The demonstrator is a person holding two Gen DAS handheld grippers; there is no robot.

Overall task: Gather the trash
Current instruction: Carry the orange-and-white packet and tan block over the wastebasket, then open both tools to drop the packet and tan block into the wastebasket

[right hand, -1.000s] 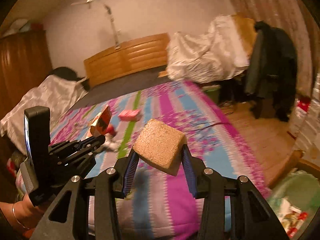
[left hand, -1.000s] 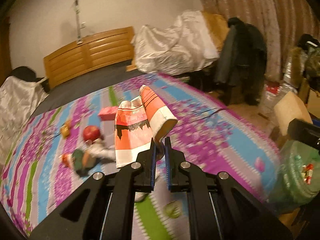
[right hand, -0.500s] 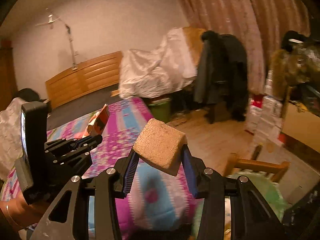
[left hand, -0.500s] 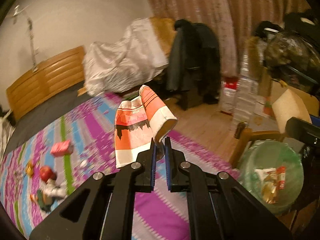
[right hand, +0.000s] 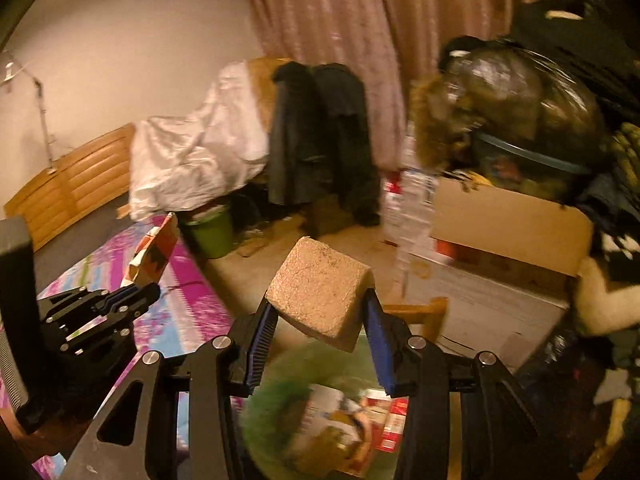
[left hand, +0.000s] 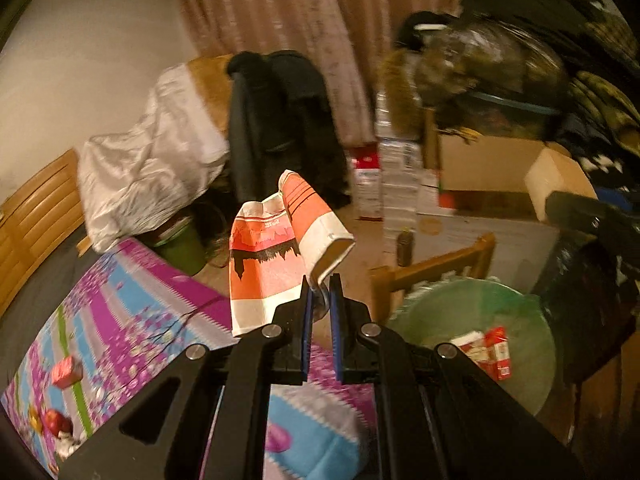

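Trash fills both grippers. The left gripper (left hand: 320, 300) has its jaws nearly closed, pinching the lower edge of a crumpled orange-and-white paper bag (left hand: 276, 248) that stands up in the air above the corner of the bed (left hand: 132, 308). The bag carries a black skyline print and a small line of lettering too blurred to read. The right gripper (right hand: 320, 320) clamps a tan sponge-like block (right hand: 320, 288) between its blue pads (right hand: 260, 340), tilted, directly above a bin lined with a green bag (right hand: 276, 400).

In the left view the bin (left hand: 460, 312) sits just right of the bed's edge, in front of a low wooden frame (left hand: 432, 264). Inside it lie red-and-white cartons (left hand: 488, 352) and other wrappers; their printing is unreadable.

Bare floor (right hand: 256, 268) opens between the bed and a dark coat (right hand: 320, 136) hanging by the curtain (right hand: 332, 12). A green bucket (right hand: 212, 232) stands at the bed's far corner. To the right, stacked cardboard boxes (right hand: 508, 220) and a bulging dark sack (right hand: 516, 88) crowd the bin closely.

On the purple-striped bedspread, far left, rest a small pink box (left hand: 66, 372) and a red apple (left hand: 58, 420).
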